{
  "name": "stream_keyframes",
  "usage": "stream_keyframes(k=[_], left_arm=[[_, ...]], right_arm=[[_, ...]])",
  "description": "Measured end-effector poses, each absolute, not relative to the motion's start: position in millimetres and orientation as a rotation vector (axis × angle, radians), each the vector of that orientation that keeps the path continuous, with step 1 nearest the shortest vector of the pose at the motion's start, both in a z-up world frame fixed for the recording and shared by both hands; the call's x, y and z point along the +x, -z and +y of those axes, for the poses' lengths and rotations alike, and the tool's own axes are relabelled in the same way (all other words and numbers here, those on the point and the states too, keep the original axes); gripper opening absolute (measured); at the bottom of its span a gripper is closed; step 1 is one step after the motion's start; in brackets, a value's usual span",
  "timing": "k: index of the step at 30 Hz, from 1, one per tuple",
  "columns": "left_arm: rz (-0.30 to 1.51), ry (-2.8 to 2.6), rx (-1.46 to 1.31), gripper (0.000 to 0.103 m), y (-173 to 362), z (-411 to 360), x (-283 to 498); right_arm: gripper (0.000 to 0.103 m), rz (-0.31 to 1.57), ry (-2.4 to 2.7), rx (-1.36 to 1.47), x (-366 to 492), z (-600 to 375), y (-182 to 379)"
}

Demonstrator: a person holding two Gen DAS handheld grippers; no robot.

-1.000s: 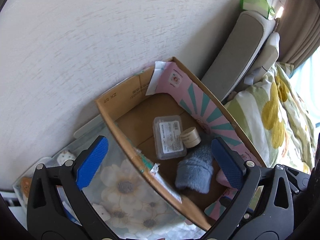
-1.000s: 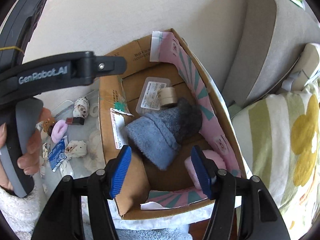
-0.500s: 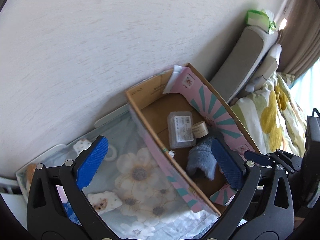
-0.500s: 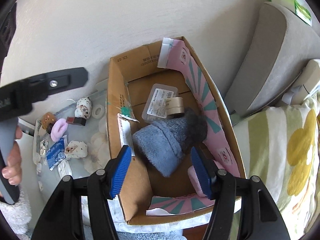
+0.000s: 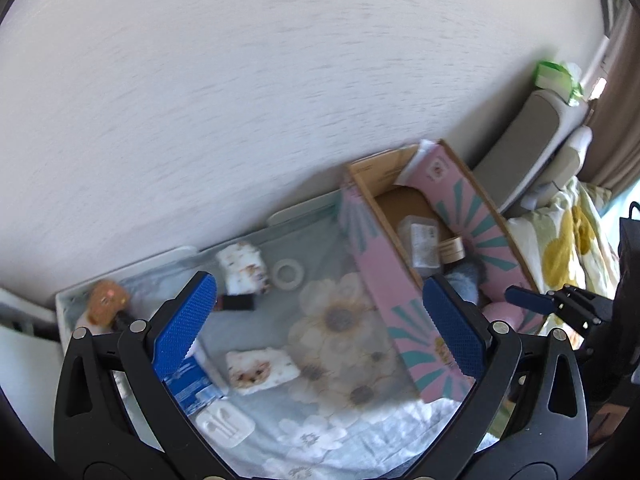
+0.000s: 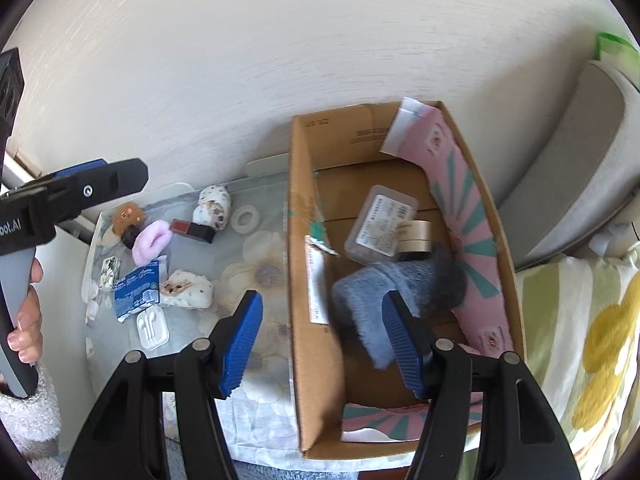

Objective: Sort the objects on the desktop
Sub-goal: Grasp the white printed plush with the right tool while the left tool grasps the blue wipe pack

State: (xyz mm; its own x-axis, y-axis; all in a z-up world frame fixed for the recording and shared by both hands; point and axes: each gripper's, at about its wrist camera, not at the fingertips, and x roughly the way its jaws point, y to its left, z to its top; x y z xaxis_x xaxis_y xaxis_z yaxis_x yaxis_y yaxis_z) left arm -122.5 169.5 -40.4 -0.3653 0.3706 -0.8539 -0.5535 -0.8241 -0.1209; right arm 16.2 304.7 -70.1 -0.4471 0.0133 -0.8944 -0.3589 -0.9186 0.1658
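The left gripper [image 5: 320, 328] hung above the flowered cloth on the worktop [image 5: 340, 320], its blue fingers [image 5: 184, 324] spread wide with nothing between them. The right gripper [image 6: 324, 340] hovered over the near left wall of the cardboard box [image 6: 312, 208], its fingers [image 6: 244, 340] likewise wide apart and holding nothing.

Inside the box lay a grey-blue fuzzy sock [image 6: 384, 292], a clear plastic case with a label [image 6: 380, 224] and a small round beige tin [image 6: 416, 236] resting against the case. A pink soft item [image 5: 500, 314] showed at the near end of the box, mostly hidden behind the left gripper's finger.

On the cloth to the left of the box the unsorted things were scattered: a roll of clear tape [image 6: 246, 216], two printed white pouches [image 6: 214, 204] [image 6: 186, 288], a dark red lipstick case [image 6: 192, 229], a pink hair tie [image 6: 152, 238], a brown bear-shaped item [image 6: 127, 216], a blue packet [image 6: 136, 288] and a white earphone tray [image 6: 152, 326]. The lipstick case lay just beside the far pouch, and the earphone tray sat nearest the camera, close to the blue packet.

The person's left hand [image 6: 24, 320] gripped the handle of the left gripper at the edge of the right wrist view. A bed with a yellow-flowered cover [image 6: 592, 340] stood to the right of the box.
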Motion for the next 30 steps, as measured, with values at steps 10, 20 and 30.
stream_keyframes(k=[10,20,30], left_arm=[[0.195,-2.306,-1.393,0.103,56,99,-117],[0.164,-2.443,-1.432,0.103,72,7,-106],[0.141,-2.447,-1.547,0.103,124,-43,-86]], right_arm=[[0.058,0.447,-2.528,-1.571,-4,272,75],[0.058,0.377,-2.579,-1.664,-36,238,78],[0.058,0.307,-2.598,-1.856,-58,189,111]])
